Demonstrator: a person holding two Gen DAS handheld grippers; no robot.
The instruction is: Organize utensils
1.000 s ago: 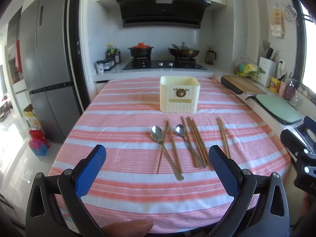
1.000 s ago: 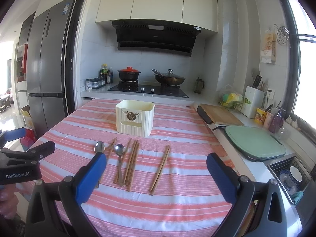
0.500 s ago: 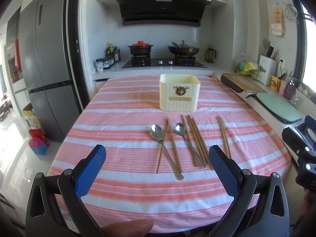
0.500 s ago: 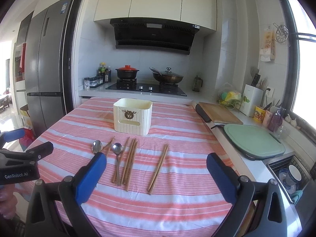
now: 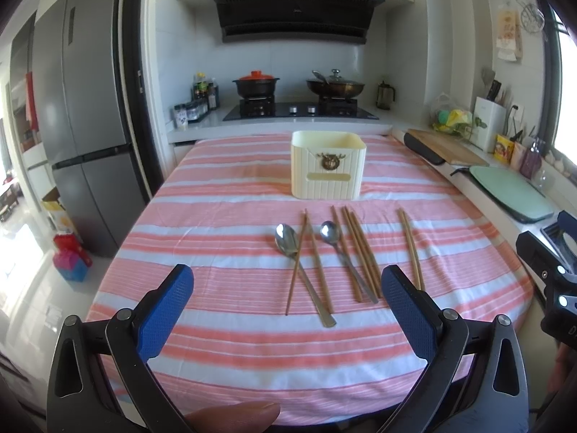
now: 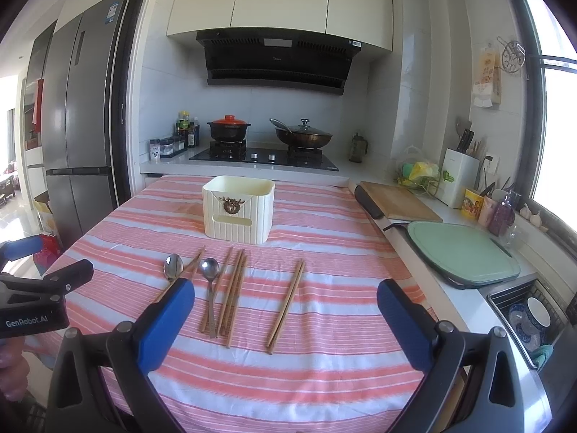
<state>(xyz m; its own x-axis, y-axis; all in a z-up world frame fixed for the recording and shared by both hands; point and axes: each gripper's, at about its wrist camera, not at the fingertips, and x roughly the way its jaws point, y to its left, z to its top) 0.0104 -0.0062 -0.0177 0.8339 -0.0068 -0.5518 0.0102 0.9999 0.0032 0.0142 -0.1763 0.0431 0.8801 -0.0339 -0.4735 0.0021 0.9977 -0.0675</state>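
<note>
A cream utensil box stands upright on the pink striped tablecloth; it also shows in the right wrist view. In front of it lie two metal spoons and several wooden chopsticks, with one pair apart at the right. In the right wrist view the spoons and the separate pair show too. My left gripper is open and empty above the table's near edge. My right gripper is open and empty, nearer the separate pair.
A stove with a black pot and a wok is behind the table. A counter at the right holds a wooden board, a green board and a sink. A fridge stands at the left.
Both views have tilted up slightly, so the table and utensils sit lower in the frames. The utensils and box have not moved. Both grippers stay open.
</note>
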